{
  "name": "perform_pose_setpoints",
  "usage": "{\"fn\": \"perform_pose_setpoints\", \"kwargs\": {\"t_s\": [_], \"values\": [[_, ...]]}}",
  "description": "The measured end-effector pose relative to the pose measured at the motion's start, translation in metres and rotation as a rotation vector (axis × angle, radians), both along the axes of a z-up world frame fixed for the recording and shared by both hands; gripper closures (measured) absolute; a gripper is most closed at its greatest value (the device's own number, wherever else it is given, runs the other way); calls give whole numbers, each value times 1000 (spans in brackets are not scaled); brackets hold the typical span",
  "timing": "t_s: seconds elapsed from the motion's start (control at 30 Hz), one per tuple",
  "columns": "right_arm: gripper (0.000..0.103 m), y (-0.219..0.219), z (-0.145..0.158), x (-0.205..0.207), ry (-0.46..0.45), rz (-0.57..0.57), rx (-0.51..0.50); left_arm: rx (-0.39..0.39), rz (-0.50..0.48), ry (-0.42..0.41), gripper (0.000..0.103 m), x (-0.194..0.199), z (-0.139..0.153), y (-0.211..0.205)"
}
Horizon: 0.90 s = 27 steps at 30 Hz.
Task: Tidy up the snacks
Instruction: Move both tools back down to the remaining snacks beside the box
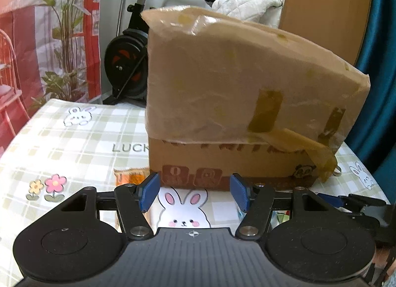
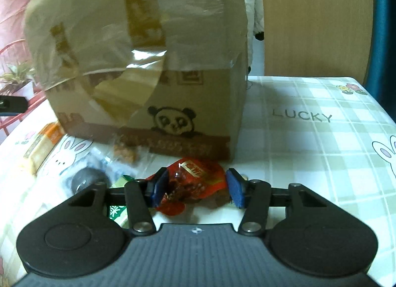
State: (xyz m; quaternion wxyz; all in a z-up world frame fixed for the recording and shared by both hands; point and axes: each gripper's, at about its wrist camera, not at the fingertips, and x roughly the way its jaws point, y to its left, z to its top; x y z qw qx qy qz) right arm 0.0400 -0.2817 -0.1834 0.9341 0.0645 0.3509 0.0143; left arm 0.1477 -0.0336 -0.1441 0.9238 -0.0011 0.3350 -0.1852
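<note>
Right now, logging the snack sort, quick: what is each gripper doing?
Left gripper: open, empty, facing the cardboard box.
Right gripper: open around the red snack packet, not clamped.

Red snack packet (image 2: 195,183), crinkled, lying before taped cardboard box (image 2: 148,76); upright

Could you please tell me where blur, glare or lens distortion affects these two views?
Left wrist view: the cardboard box is softly blurred, with glare on its plastic wrap near the top; fisheye bends the tablecloth edges. Right wrist view: the box is blurrier, with a bright reflection mid-face; the red snack packet between the right hand-held gripper fingers is sharper.
</note>
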Motion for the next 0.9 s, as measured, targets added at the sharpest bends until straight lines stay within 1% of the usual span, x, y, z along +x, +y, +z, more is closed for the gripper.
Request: {"fn": "perform_pose_setpoints", "kwargs": {"t_s": [0.23, 0.37, 0.5, 0.57, 0.67, 0.7, 0.73, 0.77, 0.8, 0.83, 0.9], "values": [[50, 9, 3, -33, -12, 6, -3, -18, -30, 22, 38, -12, -8, -7], [51, 11, 3, -40, -21, 2, -4, -36, -18, 30, 38, -22, -12, -7], [51, 12, 4, -43, -29, 24, -11, -63, -2, 46, 38, -27, -18, -4], [51, 10, 3, -42, -31, 26, -6, -59, -8, 58, 38, -26, -21, -5], [51, 9, 3, -43, -37, 21, -2, -45, -28, 53, 39, -23, -21, -10], [56, 9, 3, -43, -42, 15, -5, -43, -42, 52, 39, -22, -21, -13], [57, 9, 3, -44, -49, 5, -7, -40, -54, 51, 39, -20, -21, -17], [63, 8, 3, -44, -54, -9, -10, -36, -65, 49, 39, -19, -20, -21], [86, 8, 3, -43, -47, -27, -21, -32, -76, 47, 40, -18, -20, -25], [97, 6, 1, -42, -32, -32, -17, -28, -87, 48, 41, -17, -21, -30], [99, 4, 1, -42, -36, -35, -4, -15, -112, 54, 43, -13, -23, -42]]}}
